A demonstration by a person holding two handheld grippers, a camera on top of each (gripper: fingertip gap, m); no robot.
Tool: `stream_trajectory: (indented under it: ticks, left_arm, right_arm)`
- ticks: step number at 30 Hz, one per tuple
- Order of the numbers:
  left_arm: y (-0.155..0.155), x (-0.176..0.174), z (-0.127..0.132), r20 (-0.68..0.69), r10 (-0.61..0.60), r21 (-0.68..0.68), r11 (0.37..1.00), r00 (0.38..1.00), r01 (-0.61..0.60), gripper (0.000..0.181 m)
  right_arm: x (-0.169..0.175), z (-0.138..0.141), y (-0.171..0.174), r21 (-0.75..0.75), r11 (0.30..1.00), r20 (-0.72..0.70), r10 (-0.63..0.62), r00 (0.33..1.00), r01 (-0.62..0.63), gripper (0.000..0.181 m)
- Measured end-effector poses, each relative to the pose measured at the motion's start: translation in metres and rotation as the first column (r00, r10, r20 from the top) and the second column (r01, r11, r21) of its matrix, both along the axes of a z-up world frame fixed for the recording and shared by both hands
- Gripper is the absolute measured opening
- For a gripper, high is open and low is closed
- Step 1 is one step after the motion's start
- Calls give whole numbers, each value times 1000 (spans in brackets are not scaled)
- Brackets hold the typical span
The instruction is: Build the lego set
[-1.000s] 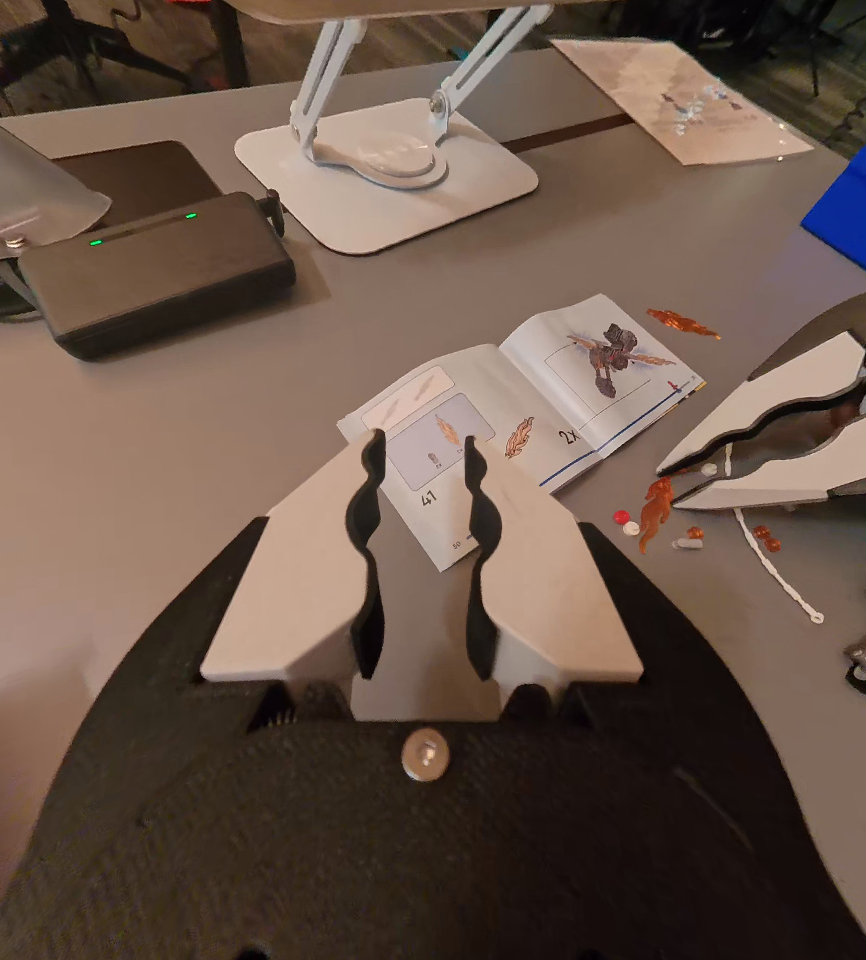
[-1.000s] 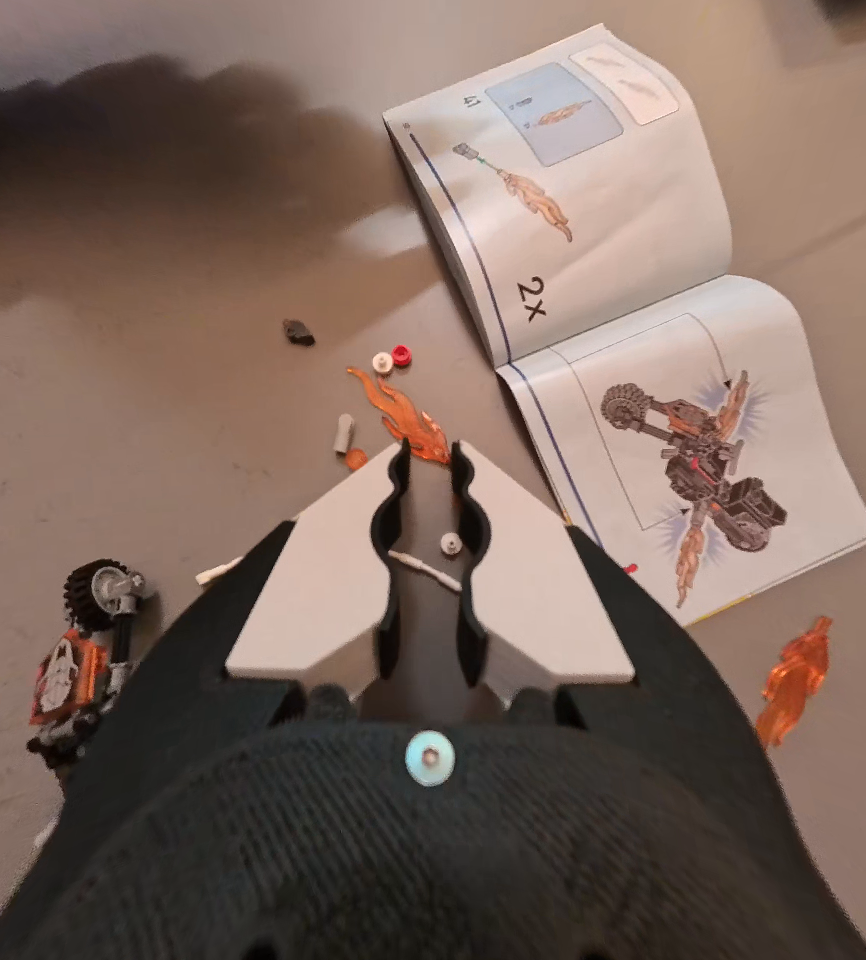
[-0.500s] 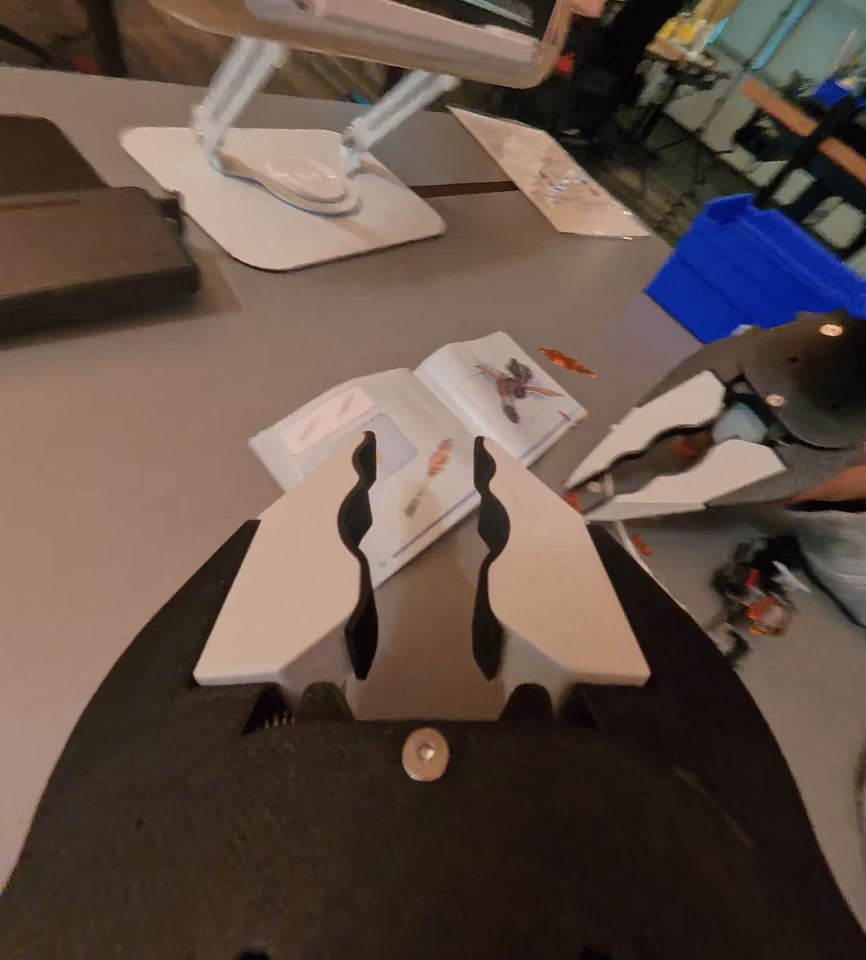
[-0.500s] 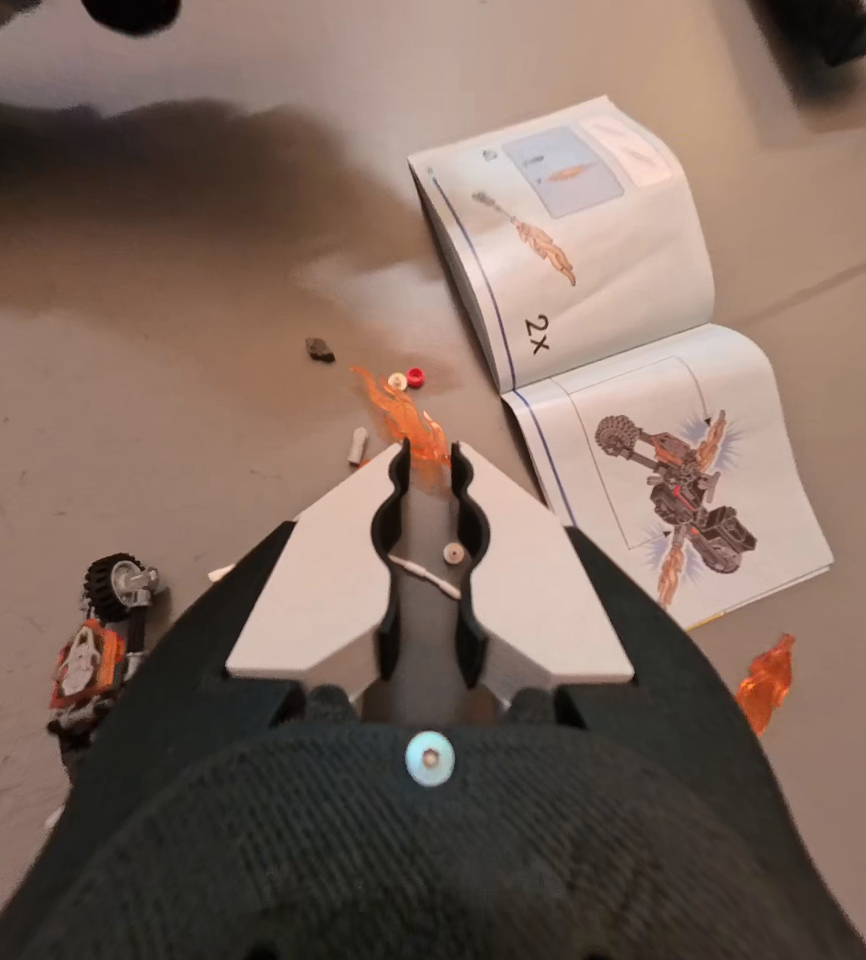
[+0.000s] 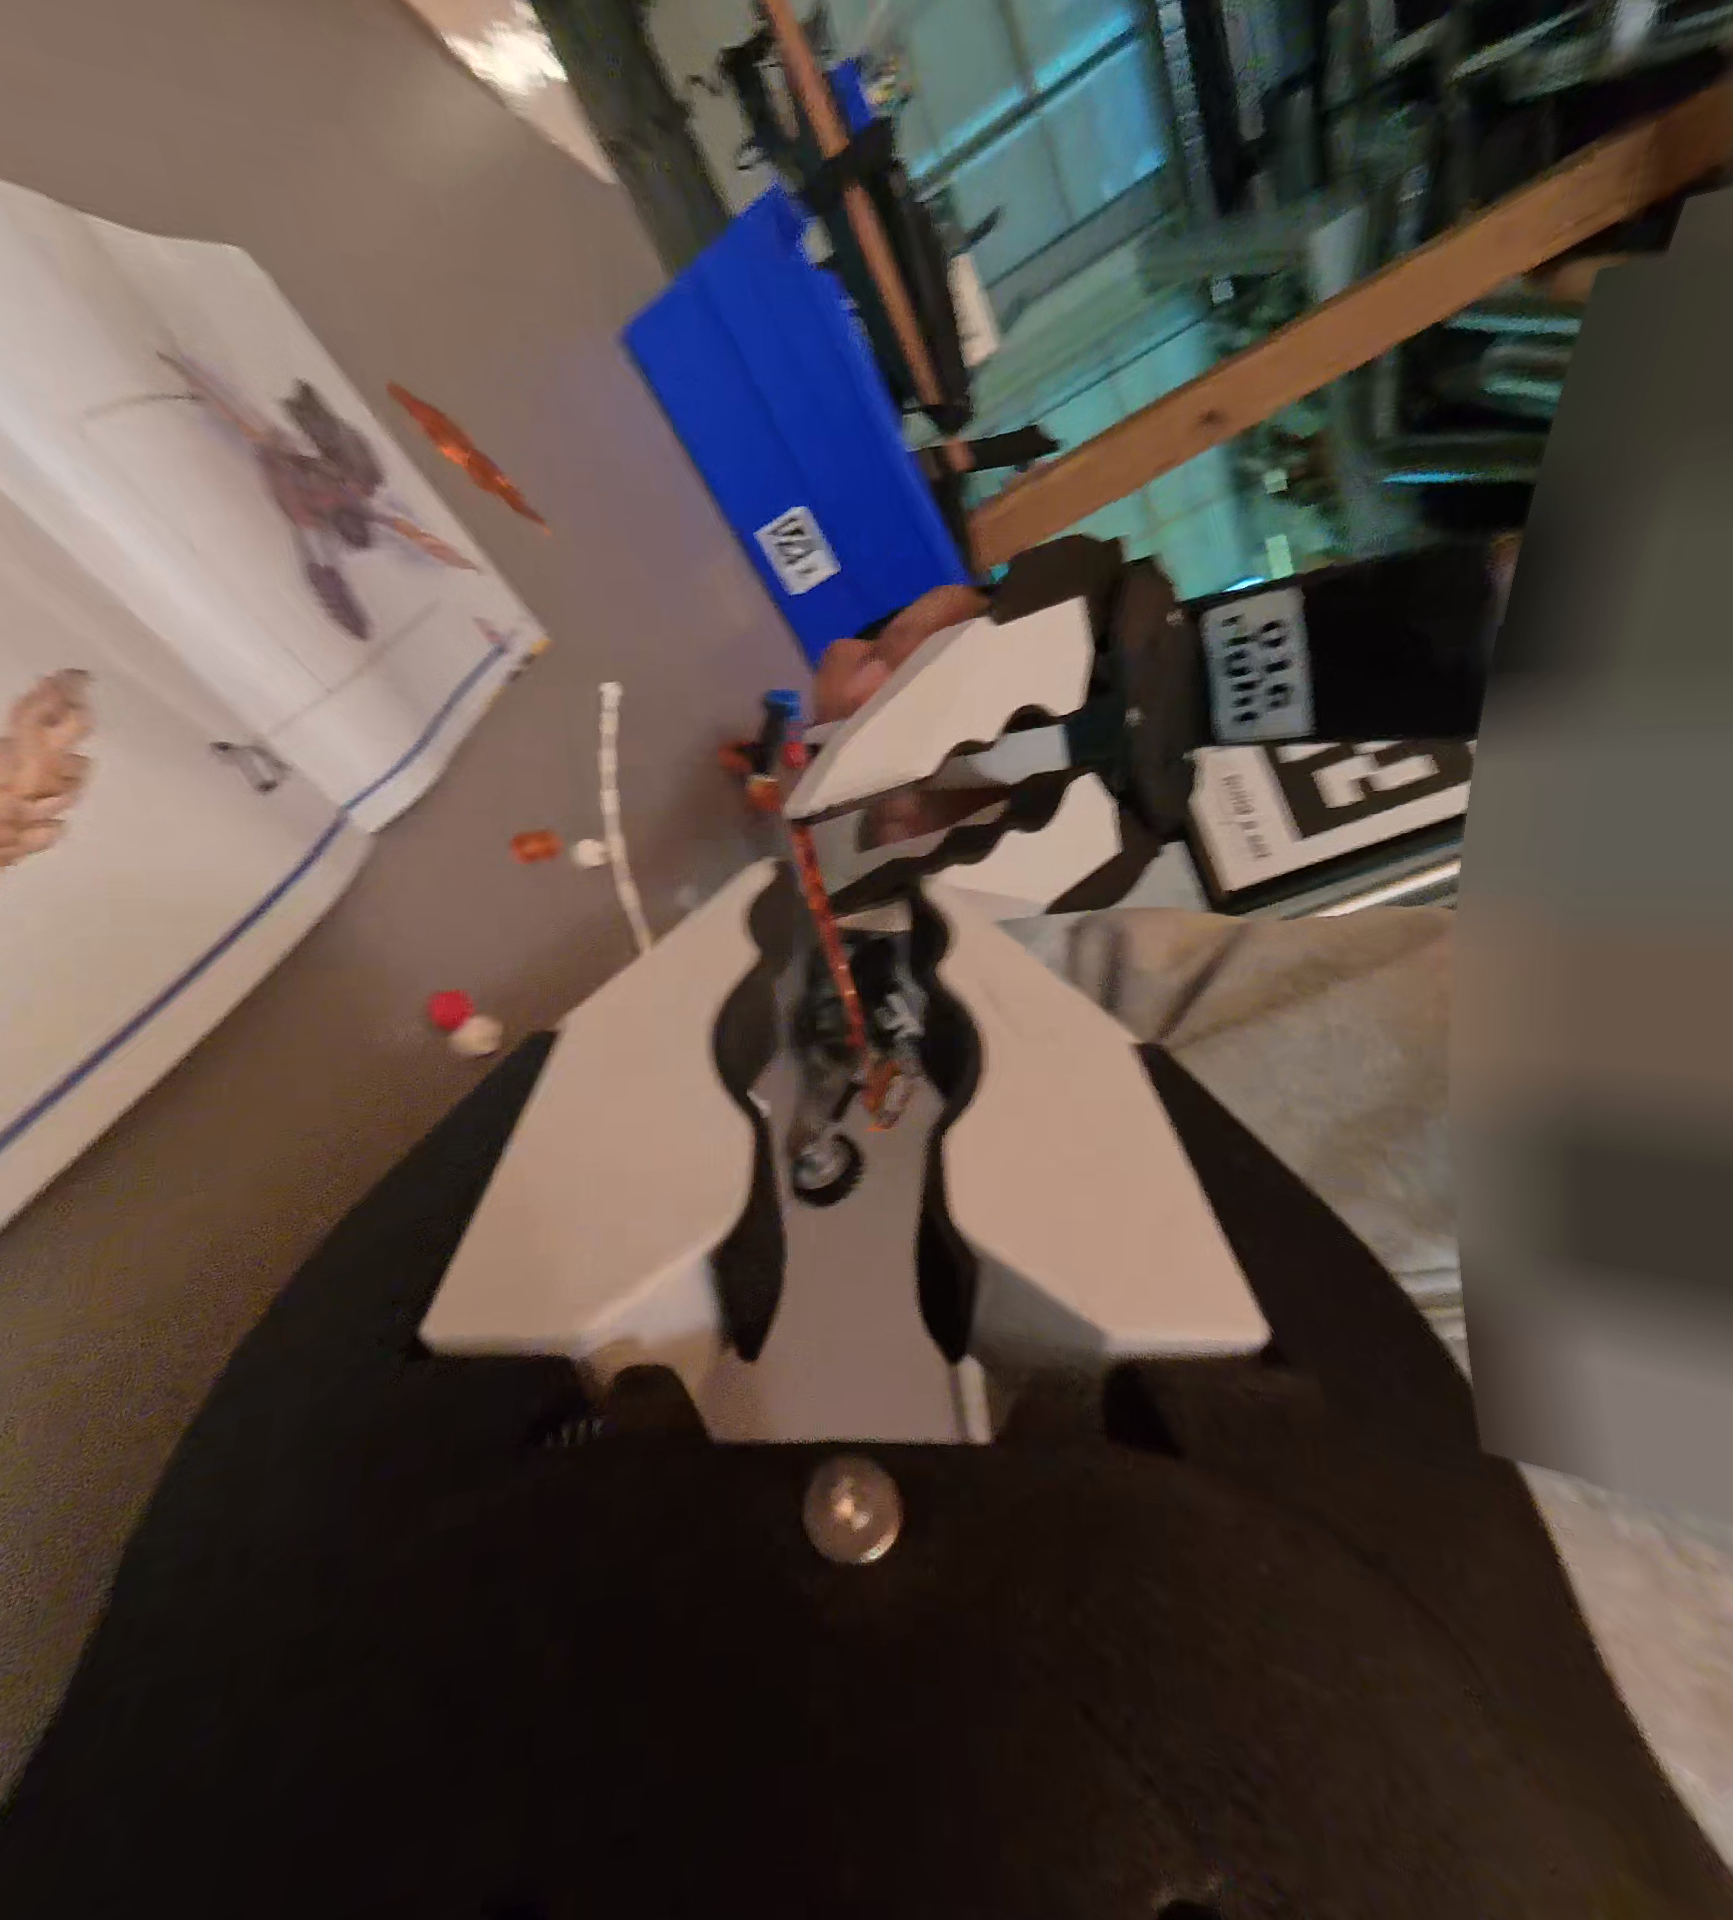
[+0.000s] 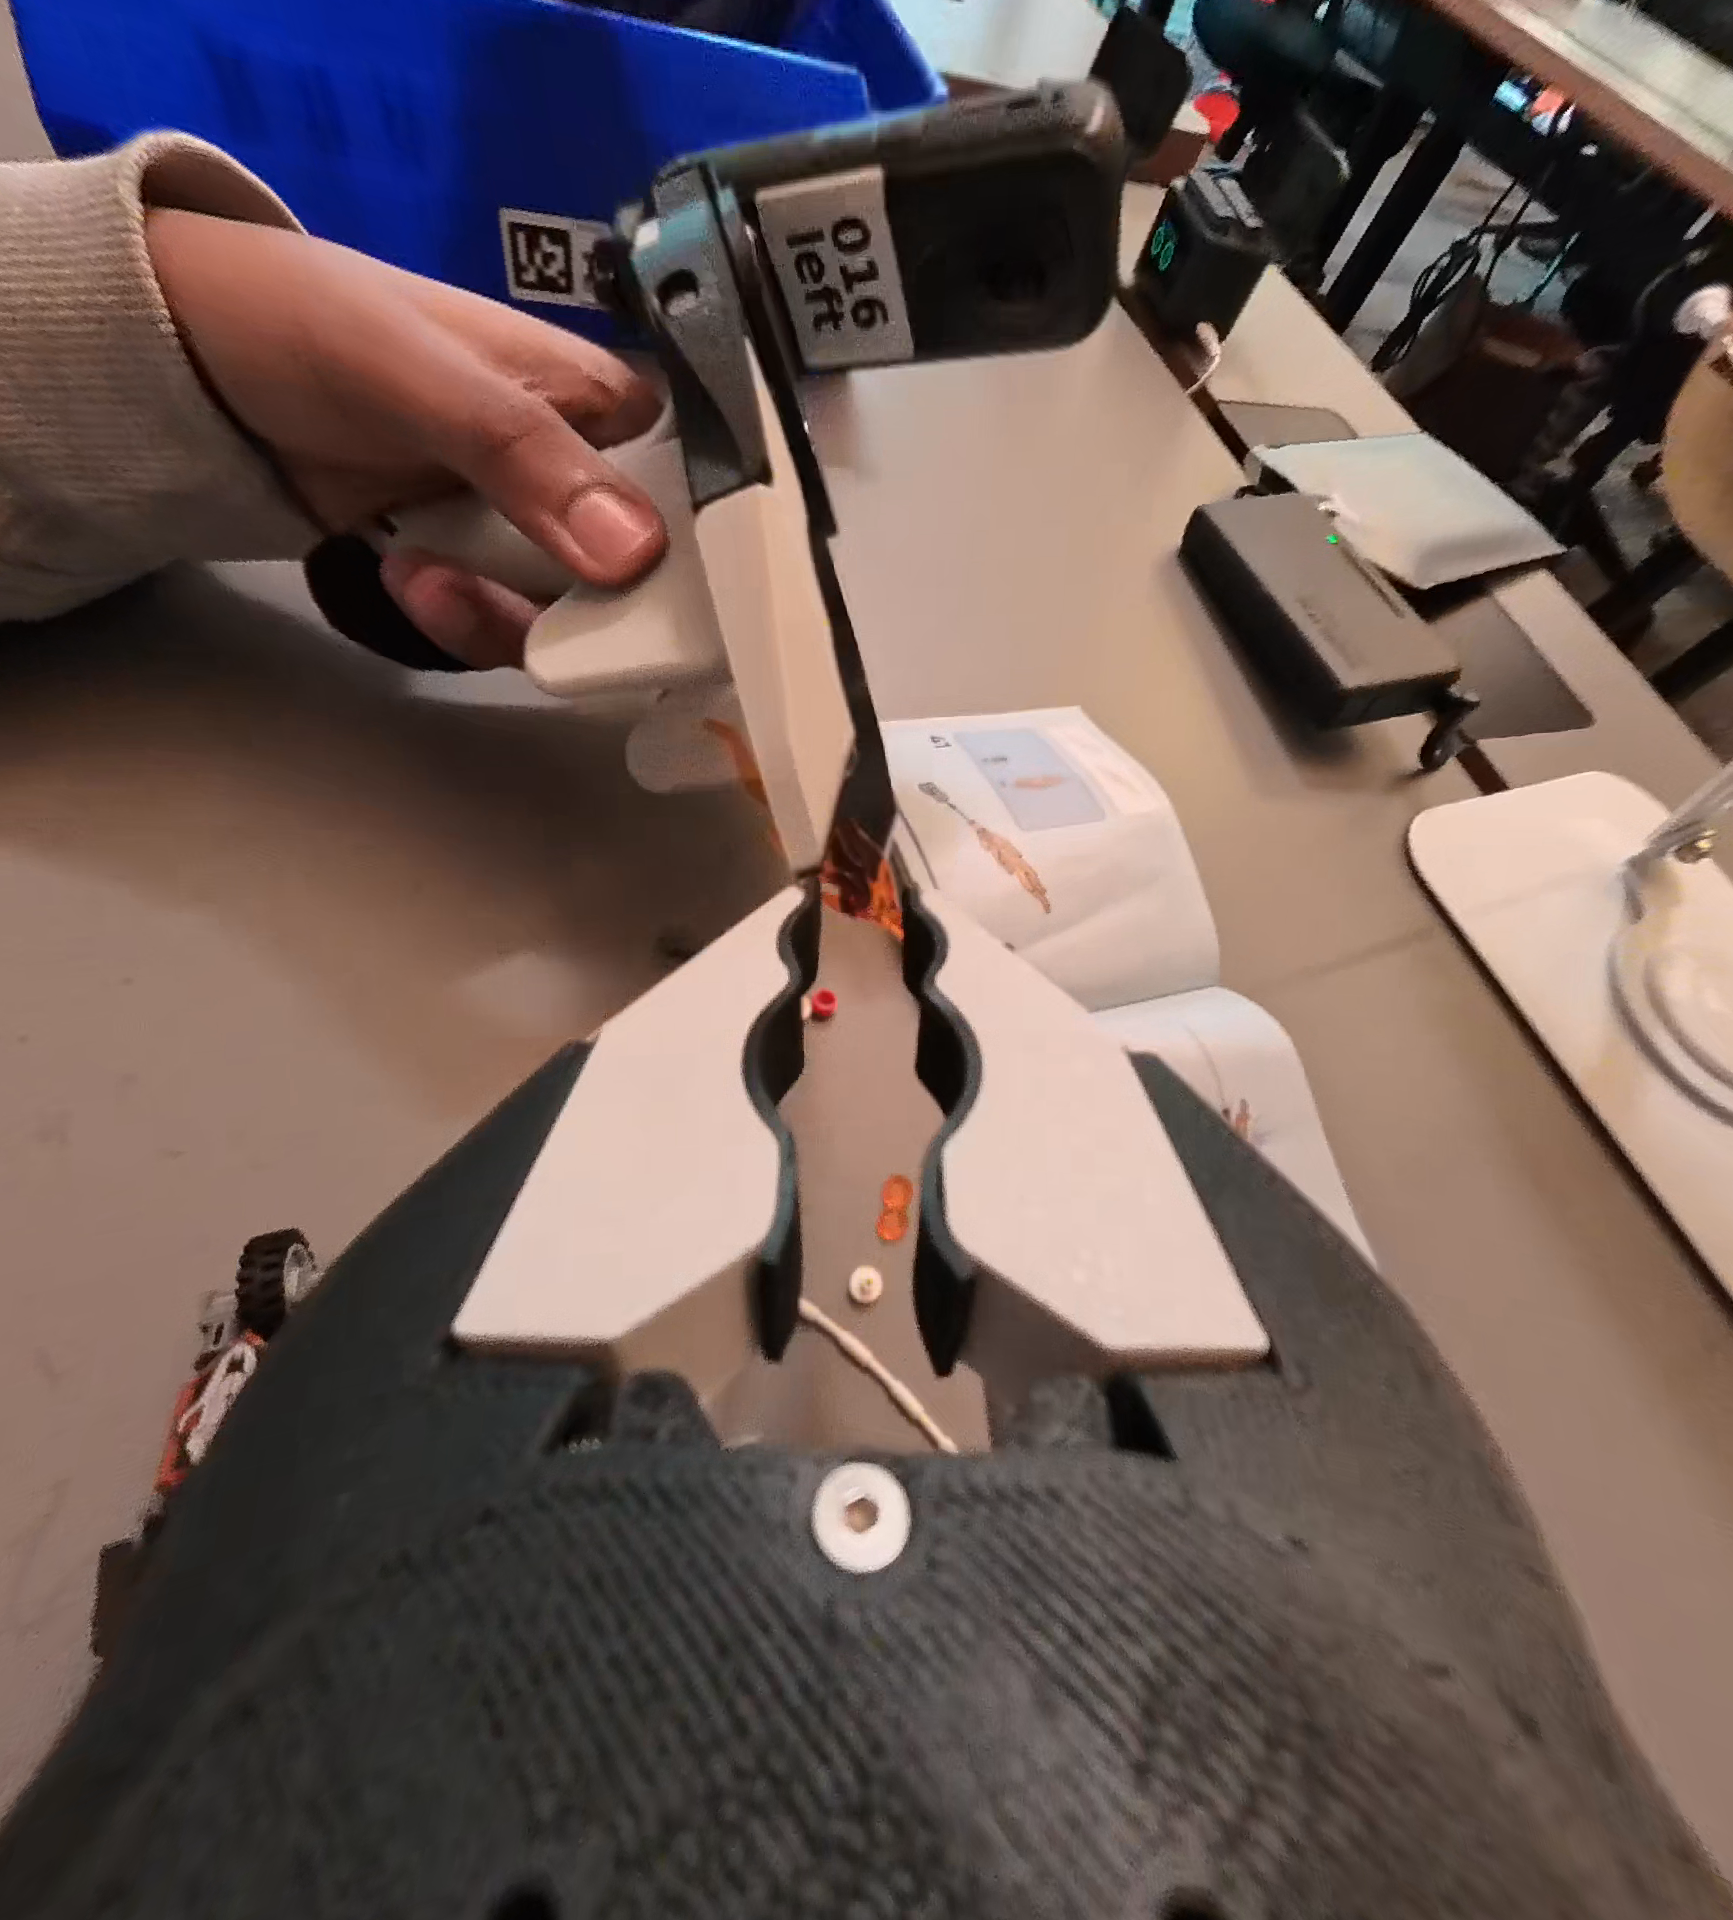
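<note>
My right gripper (image 6: 862, 909) is off the table and shut on a clear orange flame piece (image 6: 862, 883), held by its edges at the fingertips. My left gripper (image 5: 849, 899) is open, one finger on each side of the flame (image 5: 826, 935), which shows edge-on and touches neither pad. The right gripper (image 5: 808, 831) faces it closely, and the left gripper also shows in the right wrist view (image 6: 826, 852). The part-built motorcycle model (image 5: 826, 1153) lies on the grey table below; it also shows in the right wrist view (image 6: 254, 1299). The open instruction booklet (image 5: 166, 623) lies beside it.
Loose bits lie under the grippers: a red stud (image 6: 820, 1004), orange studs (image 6: 891, 1205), a white chain (image 5: 613, 810) and a second flame (image 5: 467, 457). A blue bin (image 6: 374, 104), a black box (image 6: 1309, 613) and a white stand base (image 6: 1620, 987) are farther off. Both grippers' tips are close together, under 4 cm apart.
My right gripper has lifted the flame off the table and tilted up. My left gripper has swung right, rolled, narrowed its jaws and come tip to tip with the right one.
</note>
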State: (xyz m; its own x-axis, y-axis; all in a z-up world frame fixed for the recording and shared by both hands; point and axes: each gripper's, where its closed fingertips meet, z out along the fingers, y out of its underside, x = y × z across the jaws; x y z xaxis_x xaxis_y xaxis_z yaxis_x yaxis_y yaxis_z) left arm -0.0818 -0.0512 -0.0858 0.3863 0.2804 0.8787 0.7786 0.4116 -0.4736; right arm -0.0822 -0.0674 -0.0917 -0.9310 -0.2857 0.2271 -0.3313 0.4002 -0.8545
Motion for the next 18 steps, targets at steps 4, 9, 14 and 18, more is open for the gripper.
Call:
stream_trajectory:
  ticks: [4, 9, 14, 18]
  left_arm:
    - [-3, 2, 4, -6, 1, 21, 1000, 1000, -1, 9]
    - [-6, 3, 11, -64, 7, 4, 1000, 998, -7, 4]
    - [-13, 1, 9, -60, 38, -3, 999, 997, -38, 1]
    - [-27, 2, 18, -115, 84, -10, 996, 990, -86, 1]
  right_arm:
    - [1, 6, -1, -35, 999, 3, -2, 1000, 2, 13]
    - [1, 17, -1, -84, 996, 80, 8, 997, -1, 15]
    - [-1, 31, 1, -139, 990, 181, 21, 983, 4, 20]
    - [-12, 39, 4, -161, 986, 218, -18, 976, 54, 19]
